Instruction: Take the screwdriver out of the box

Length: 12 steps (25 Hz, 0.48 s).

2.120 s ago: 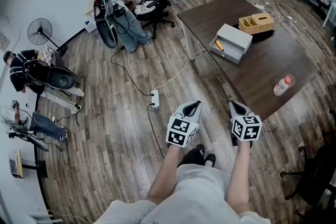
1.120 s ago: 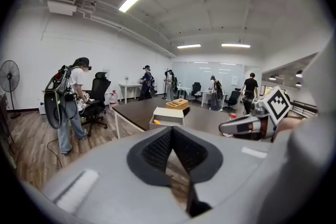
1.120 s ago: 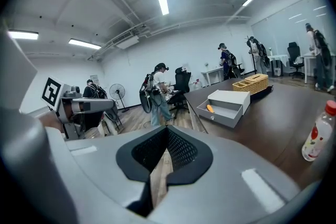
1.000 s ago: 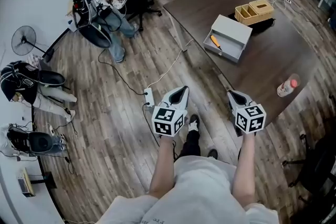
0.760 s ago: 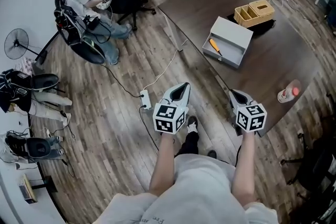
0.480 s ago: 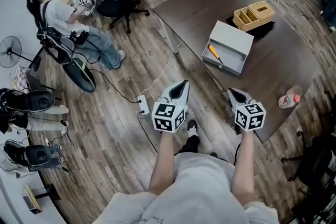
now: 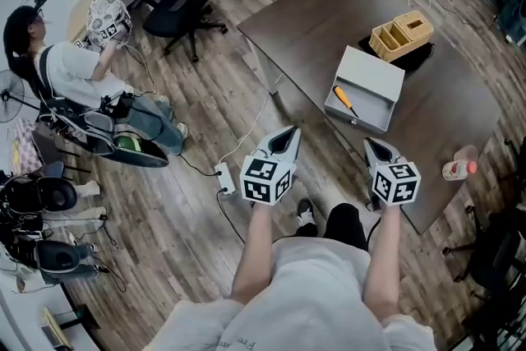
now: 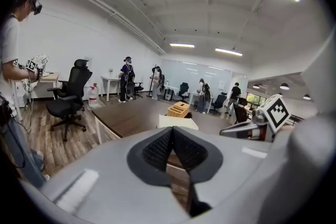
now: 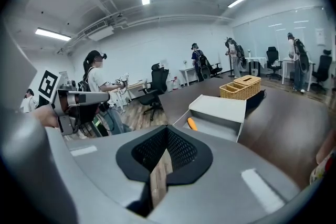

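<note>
- Box [image 7: 376, 75]: open, on table [image 7: 329, 20], near its edge toward you.
- Screwdriver [image 7: 344, 100]: inside box, at its left end; orange handle toward box's far side, shaft slanting toward its near wall.
- Your right gripper [image 7: 371, 145]: jaws closed, nothing held, just short of box's near wall. Nearer tool.
- Your left gripper [image 7: 288, 133]: jaws closed, empty, left of box, off table.
- Judgement: right needs jaws opened, then reach forward and slightly left, across shaft.

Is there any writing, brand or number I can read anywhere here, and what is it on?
No text here can be read.
Marker cubes: black-and-white square patterns, no letters.
Bottle: any label is too blurred.
Print on the person's shirt: too small to read.
</note>
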### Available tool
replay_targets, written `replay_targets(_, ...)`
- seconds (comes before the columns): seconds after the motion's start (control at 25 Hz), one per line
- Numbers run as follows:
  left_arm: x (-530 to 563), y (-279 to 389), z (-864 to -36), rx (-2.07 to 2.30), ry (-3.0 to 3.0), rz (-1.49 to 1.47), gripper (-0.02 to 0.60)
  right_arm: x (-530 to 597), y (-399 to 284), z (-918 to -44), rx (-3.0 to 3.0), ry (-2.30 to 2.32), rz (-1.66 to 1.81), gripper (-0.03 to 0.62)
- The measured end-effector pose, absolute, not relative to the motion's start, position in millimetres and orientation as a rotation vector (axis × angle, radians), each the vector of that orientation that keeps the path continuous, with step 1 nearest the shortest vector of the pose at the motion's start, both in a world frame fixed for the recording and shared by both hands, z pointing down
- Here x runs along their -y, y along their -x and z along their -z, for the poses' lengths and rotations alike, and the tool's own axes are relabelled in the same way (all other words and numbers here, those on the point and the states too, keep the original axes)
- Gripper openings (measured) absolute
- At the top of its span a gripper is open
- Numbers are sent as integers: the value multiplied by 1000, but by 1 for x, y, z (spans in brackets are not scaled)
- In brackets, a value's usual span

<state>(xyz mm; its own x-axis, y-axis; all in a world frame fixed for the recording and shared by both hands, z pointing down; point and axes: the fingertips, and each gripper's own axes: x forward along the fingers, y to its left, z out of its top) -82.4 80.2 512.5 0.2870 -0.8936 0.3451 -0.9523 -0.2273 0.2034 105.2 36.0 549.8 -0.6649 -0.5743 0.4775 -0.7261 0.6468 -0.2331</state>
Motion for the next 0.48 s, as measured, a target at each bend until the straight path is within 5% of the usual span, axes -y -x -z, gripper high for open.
replay_targets(0.48,-48,108,-527,1617,-2210,-284,54,2,-65,-558,2478,-958,-554,0)
